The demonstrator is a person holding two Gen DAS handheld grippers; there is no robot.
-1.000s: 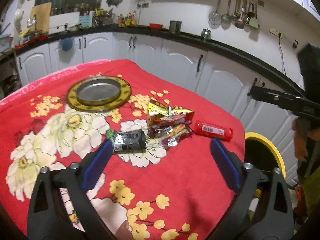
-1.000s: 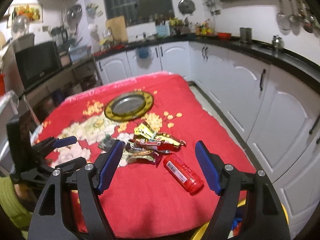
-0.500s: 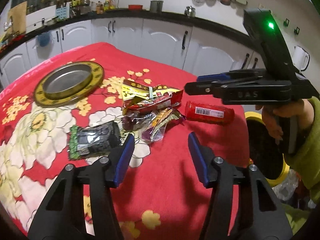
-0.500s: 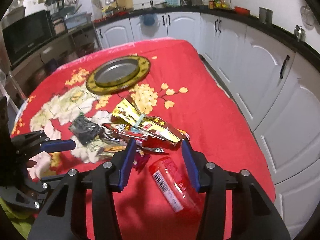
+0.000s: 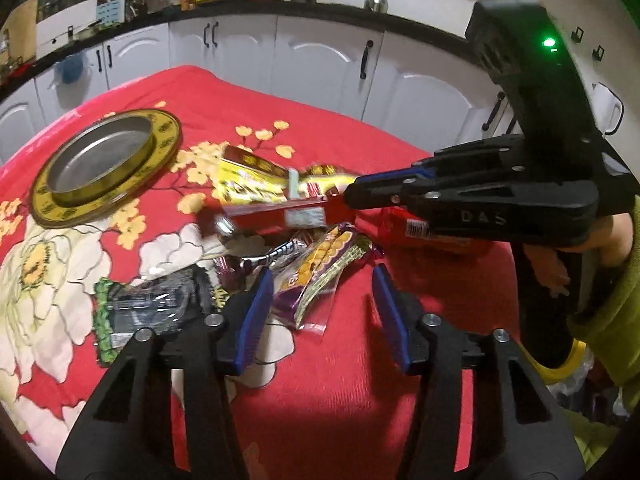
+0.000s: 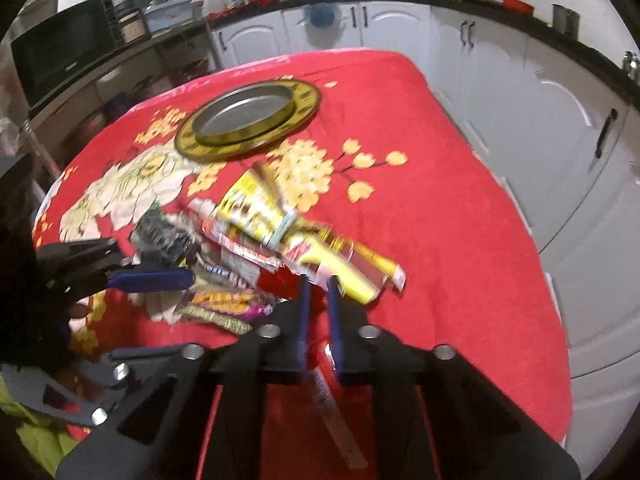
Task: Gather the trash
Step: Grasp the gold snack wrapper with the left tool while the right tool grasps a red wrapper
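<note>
Our right claw pinches the red wrapper; our left claw waits open. Other wrappers could snag and fall off.

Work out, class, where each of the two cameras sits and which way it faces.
Left wrist view: on the left gripper, looking down at wrappers on the red floral cloth; its open jaws show, and the right gripper crosses in from the right, gripping a red wrapper.
Right wrist view: on the right gripper, facing the cabinets; its nearly shut jaws show, and the left gripper at left.
Shared: the gold-rimmed metal plate, the yellow wrapper.
</note>
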